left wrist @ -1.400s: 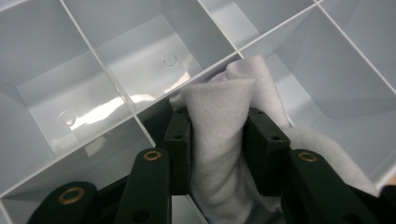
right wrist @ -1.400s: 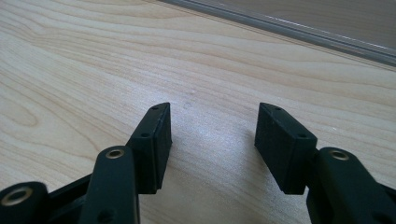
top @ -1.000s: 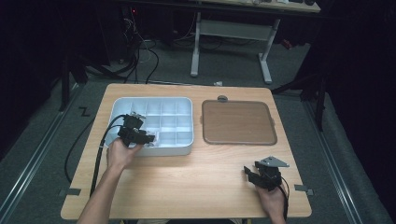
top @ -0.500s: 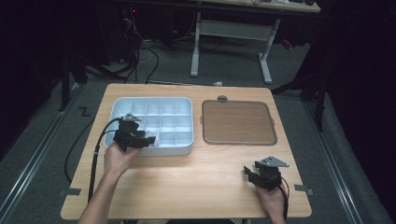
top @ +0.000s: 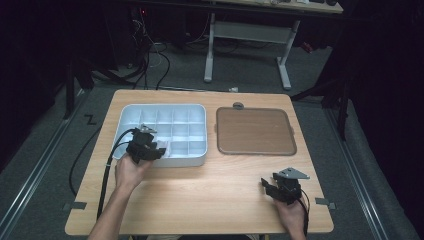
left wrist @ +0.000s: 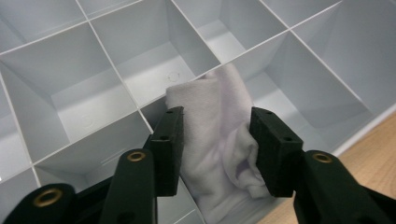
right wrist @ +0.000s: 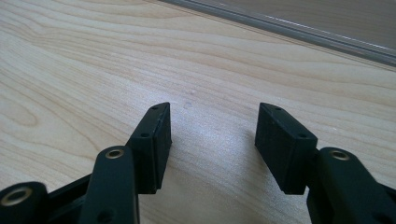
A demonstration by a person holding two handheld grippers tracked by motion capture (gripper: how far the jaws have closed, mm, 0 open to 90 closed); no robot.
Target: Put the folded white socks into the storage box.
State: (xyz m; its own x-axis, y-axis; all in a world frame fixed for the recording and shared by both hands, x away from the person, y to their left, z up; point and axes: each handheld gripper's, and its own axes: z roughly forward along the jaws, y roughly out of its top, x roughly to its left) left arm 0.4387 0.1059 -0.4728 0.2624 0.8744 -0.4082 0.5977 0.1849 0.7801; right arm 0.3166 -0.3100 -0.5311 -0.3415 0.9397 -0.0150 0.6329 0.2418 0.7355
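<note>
A soft white cloth, crumpled and folded on itself, stands bunched between the two pads of the left tongs, draped over a divider of the pale grey compartment tray, its upper edge reaching past the tips.

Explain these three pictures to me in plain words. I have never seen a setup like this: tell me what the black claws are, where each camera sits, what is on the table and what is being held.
No robot here: a person holds a hand-operated claw in each hand. The high view looks down on a wooden table; each other picture comes from a camera riding on one claw.

On the table lie a pale divided tray and a flat brown lid. The left gripper, over the tray's near edge, has a white cloth between its jaws, hanging into a compartment. The jaws have just been closing, and both pads appear to touch the cloth. The right gripper rests open above bare wood, holding nothing.
</note>
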